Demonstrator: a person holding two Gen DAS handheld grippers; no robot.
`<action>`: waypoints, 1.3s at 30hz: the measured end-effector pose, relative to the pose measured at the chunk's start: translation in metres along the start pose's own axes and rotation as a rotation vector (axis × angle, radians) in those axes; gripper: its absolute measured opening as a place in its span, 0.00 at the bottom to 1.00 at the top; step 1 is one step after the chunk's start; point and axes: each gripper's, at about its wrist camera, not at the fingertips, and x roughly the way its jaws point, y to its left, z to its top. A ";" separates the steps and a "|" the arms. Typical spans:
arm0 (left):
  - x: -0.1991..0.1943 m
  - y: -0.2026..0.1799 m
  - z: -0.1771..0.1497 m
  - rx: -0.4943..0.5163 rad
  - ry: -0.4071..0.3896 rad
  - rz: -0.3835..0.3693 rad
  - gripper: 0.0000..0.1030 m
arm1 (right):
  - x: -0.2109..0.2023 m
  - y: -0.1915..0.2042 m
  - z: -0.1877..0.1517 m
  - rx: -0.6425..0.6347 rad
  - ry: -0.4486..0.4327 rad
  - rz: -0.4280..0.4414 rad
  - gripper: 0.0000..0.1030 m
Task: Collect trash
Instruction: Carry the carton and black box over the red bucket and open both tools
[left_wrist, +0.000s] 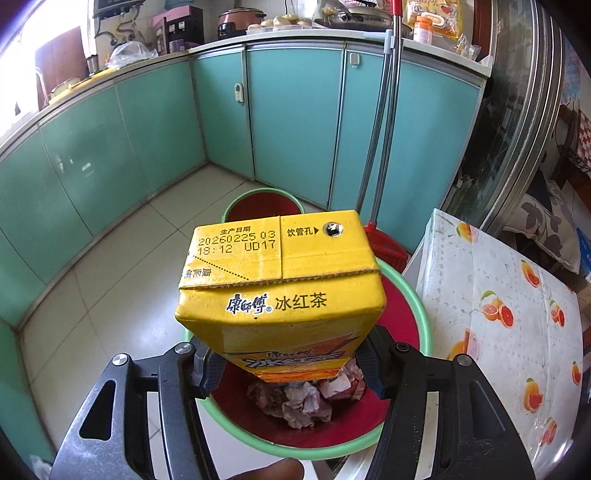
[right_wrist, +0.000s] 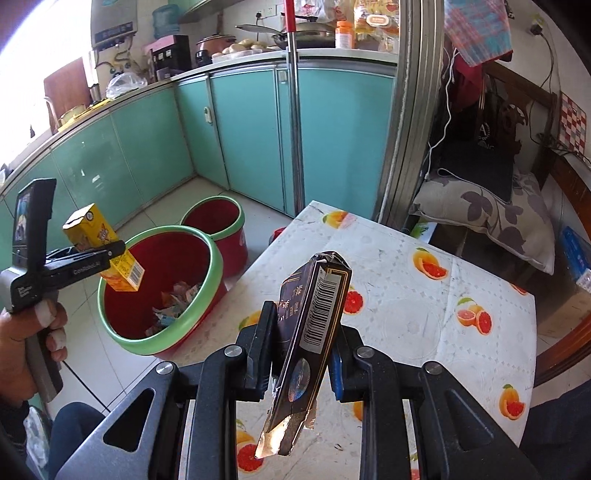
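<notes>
Carton (left_wrist: 280, 291) in left gripper (left_wrist: 291, 369) over bin (left_wrist: 417, 314) | right gripper (right_wrist: 301, 363) holds box (right_wrist: 310, 325)

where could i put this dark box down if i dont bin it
Bare room: the fruit-print tablecloth under the right gripper and its dark flattened box. Crowded: the red green-rimmed bin, under the left gripper holding the yellow tea carton.
</notes>
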 end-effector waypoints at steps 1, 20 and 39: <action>0.002 0.001 -0.001 -0.004 0.008 0.001 0.59 | 0.001 0.003 0.002 -0.009 -0.003 0.000 0.21; -0.043 0.096 0.000 -0.225 -0.075 0.090 1.00 | 0.028 0.115 0.052 -0.155 -0.071 0.208 0.21; -0.073 0.177 -0.033 -0.366 -0.100 0.208 1.00 | 0.134 0.244 0.072 -0.289 0.018 0.305 0.21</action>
